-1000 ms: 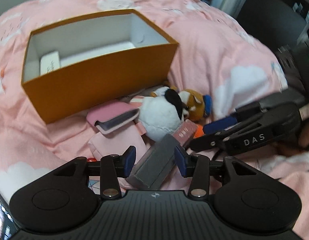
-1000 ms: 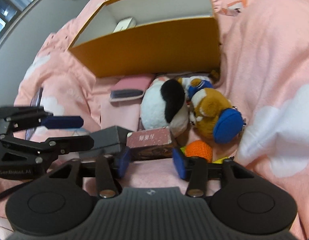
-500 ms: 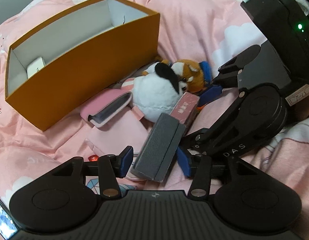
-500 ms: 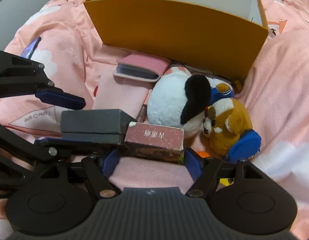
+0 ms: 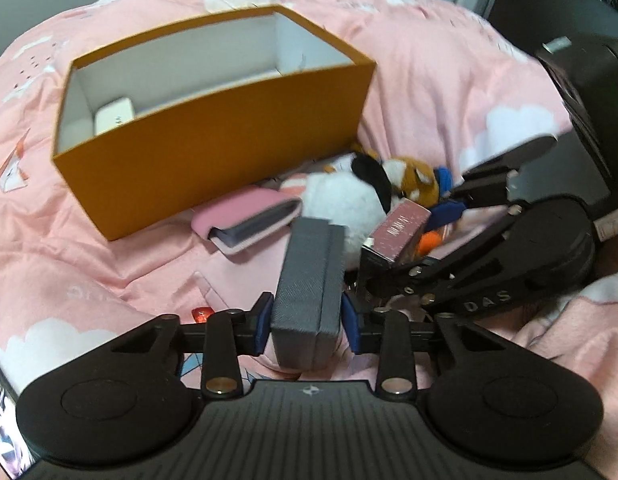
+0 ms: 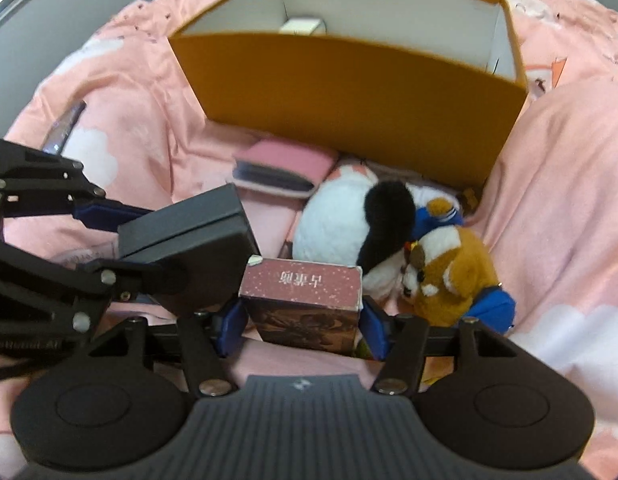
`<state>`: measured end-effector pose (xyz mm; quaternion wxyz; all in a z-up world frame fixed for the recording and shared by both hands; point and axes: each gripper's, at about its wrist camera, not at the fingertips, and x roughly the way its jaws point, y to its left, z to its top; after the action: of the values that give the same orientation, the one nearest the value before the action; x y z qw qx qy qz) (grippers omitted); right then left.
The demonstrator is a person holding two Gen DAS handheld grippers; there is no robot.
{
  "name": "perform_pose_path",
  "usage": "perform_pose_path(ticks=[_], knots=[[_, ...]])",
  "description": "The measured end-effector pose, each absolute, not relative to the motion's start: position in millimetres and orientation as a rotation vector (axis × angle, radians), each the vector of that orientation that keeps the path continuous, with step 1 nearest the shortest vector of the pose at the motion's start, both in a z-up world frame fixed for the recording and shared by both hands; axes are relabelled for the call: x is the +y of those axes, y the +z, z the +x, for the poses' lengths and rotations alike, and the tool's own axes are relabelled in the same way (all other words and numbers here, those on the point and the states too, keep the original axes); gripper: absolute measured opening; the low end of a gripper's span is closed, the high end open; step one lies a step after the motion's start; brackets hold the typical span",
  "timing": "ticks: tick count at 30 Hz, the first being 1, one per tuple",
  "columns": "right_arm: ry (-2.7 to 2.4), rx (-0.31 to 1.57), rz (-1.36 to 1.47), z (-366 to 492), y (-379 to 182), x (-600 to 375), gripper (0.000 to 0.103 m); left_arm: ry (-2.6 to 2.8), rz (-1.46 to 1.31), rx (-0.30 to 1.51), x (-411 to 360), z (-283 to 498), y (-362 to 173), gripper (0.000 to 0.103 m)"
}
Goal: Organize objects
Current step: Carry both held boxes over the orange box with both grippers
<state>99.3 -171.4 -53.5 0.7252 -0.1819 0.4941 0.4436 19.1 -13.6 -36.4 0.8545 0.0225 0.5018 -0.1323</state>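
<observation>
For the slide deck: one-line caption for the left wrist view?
Left gripper clamps a grey case before the orange box on pink bedding.

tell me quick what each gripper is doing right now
Left gripper: shut on the grey case.
Right gripper: shut on the maroon box.
</observation>
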Motion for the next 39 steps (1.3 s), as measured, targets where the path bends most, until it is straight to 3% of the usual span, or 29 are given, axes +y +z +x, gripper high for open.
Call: perform_pose_path(ticks=[10, 25, 32, 39], knots=[[0.990, 0.935, -0.327, 110, 1, -179, 0.061, -0.209, -0.214, 0.907, 20, 26, -2, 0.037], [1.003, 0.685, -0.282, 165, 85, -137, 0.061, -0.074, -0.334, 0.643, 54, 89, 58, 0.037], [0.940, 0.787, -0.299, 216, 62, -99, 0.061, -0.179, -0.300, 0.753, 84, 146, 48, 0.037], [0.941, 0.937, -0.330, 246, 21, -76, 0.061, -0.322, -0.206, 1.015, 89, 209, 8, 0.037]])
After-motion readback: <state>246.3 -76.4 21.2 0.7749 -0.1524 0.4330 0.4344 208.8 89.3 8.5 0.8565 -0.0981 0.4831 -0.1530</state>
